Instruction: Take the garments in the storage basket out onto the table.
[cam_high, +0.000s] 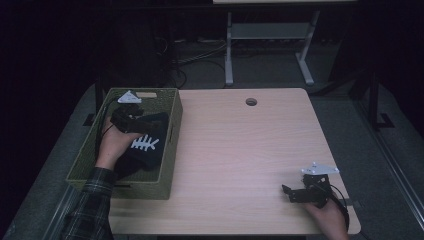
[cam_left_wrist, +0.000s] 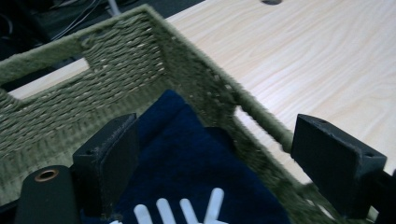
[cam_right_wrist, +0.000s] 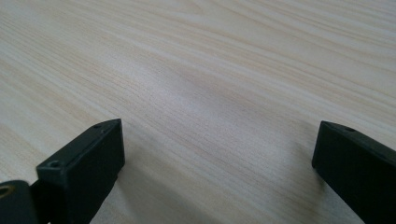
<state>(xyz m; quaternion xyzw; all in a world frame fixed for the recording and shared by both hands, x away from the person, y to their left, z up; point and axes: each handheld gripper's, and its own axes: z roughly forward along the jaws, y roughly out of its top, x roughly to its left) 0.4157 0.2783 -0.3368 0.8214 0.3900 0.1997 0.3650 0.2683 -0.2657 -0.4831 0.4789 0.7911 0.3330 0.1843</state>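
Dim room, mostly black around a pale wooden table (cam_high: 250, 150) with a round cable hole (cam_high: 251, 102) near its far edge. Beyond that table, grey floor (cam_high: 270, 75), tangled cables (cam_high: 185, 57), white legs of another desk (cam_high: 270, 35). Dark wall behind.

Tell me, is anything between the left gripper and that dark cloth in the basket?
Nothing visible. The left gripper hangs open right over the cloth inside the basket; one jaw stands above the basket's wall, the other above the cloth.
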